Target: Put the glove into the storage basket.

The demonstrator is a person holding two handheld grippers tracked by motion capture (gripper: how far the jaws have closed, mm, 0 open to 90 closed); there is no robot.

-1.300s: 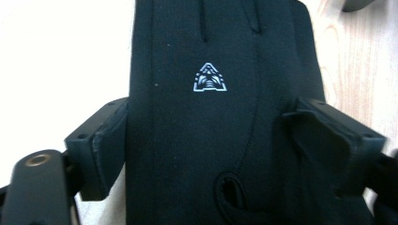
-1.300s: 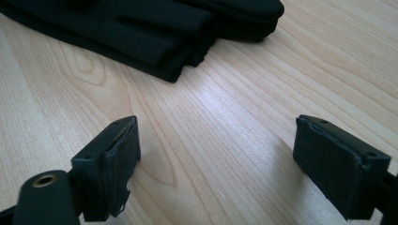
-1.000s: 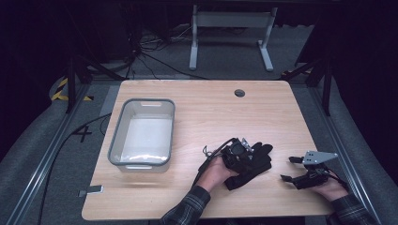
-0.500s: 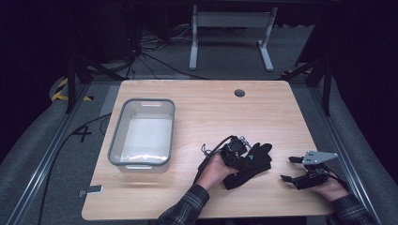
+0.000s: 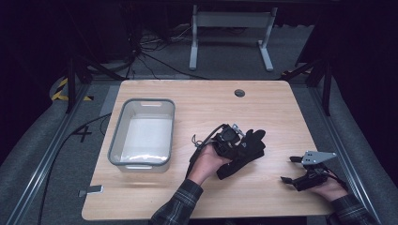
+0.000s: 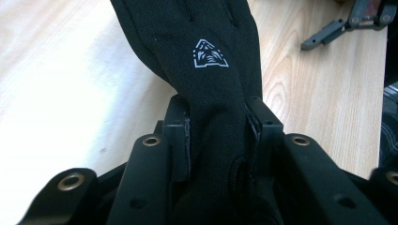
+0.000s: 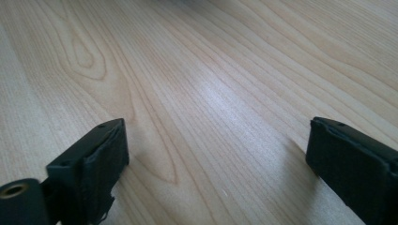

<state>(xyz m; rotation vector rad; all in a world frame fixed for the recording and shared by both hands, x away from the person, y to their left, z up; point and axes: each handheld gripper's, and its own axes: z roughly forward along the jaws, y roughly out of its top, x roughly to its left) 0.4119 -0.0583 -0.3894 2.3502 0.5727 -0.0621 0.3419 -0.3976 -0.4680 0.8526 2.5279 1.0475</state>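
Clamping the black glove in our left claw, we have it gripped and seemingly partly off the tabletop. Our right claw, jaws wide apart, waits beside it. Carrying to the bin, far left, remains.

i see a light wooden table on grey carpet, dark surroundings, a grey metal stand behind, and cables trailing across the floor.

overhead forward-down, two close jaw-level views
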